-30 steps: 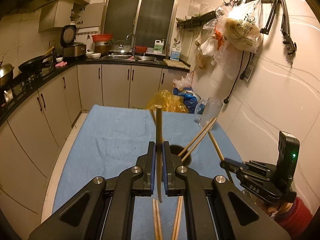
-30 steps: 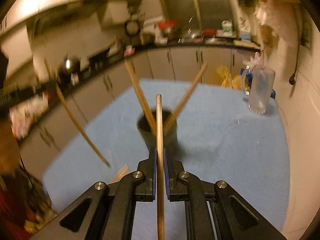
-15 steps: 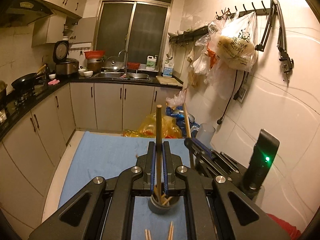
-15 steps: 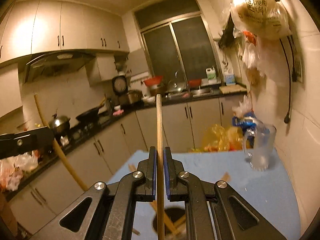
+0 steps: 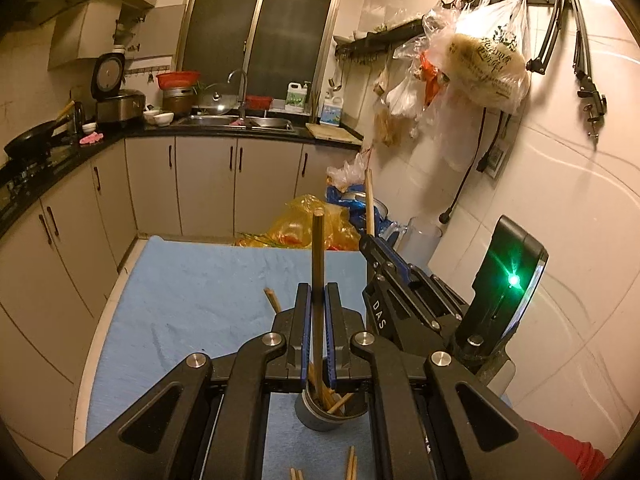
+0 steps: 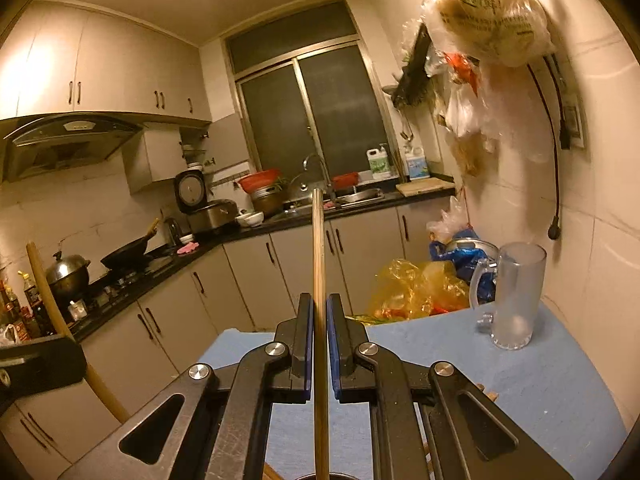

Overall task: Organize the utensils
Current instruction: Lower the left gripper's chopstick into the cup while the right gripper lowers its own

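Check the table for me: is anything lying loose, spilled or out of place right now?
Yes. A few chopsticks lie loose on the blue cloth just in front of the dark cup, not in it with the others. One more loose chopstick lies left of the left tongs. Nothing looks spilled or broken.

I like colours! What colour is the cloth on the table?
Light blue cloth, clearest in the left wrist view.

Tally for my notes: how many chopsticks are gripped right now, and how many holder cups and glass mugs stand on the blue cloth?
Gripped chopsticks: 2 (dark chopstick in left gripper, pale chopstick in right gripper)
Holder cup: 1
Glass mug: 1
Total: 4
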### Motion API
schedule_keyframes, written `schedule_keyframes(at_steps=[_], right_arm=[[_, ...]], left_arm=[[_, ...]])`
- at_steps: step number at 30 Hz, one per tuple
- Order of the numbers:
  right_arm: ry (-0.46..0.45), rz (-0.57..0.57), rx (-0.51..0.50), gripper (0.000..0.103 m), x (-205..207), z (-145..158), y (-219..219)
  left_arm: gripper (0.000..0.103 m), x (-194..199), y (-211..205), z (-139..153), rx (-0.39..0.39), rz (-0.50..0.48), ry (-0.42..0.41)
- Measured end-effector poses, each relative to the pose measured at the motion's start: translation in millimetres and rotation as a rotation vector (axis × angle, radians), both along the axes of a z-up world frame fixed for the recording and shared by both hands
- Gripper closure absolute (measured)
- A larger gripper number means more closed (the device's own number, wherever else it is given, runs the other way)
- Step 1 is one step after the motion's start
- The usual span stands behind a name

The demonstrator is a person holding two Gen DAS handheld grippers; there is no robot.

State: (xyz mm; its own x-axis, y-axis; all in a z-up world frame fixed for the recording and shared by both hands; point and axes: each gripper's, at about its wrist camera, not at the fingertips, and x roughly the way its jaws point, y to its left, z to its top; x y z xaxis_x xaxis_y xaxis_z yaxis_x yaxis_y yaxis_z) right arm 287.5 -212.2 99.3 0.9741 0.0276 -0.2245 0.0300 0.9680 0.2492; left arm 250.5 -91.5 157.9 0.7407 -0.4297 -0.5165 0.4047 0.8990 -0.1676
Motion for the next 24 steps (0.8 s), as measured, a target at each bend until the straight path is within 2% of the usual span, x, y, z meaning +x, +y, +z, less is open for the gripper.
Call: schedule_keyframes(at_steps=[9, 20, 24], right_arm=[[0.026, 0.003, 0.002, 0.095, 3.3, -16.9, -5.5], [0.010, 0.001, -0.014, 0.095, 0.0, -21.4, -4.2], [-0.012, 0.000, 0.015, 0.095, -0.8, -8.9, -12.6]], left_arm=[[0.097, 2.6, 0.5, -14.1, 0.009, -0.007, 0.007], [0.097, 3.2, 3.5, -19.2, 0.004, -0.006, 0.020], [0.097, 2.4, 6.6, -20.5, -0.001, -0.006, 0.018]])
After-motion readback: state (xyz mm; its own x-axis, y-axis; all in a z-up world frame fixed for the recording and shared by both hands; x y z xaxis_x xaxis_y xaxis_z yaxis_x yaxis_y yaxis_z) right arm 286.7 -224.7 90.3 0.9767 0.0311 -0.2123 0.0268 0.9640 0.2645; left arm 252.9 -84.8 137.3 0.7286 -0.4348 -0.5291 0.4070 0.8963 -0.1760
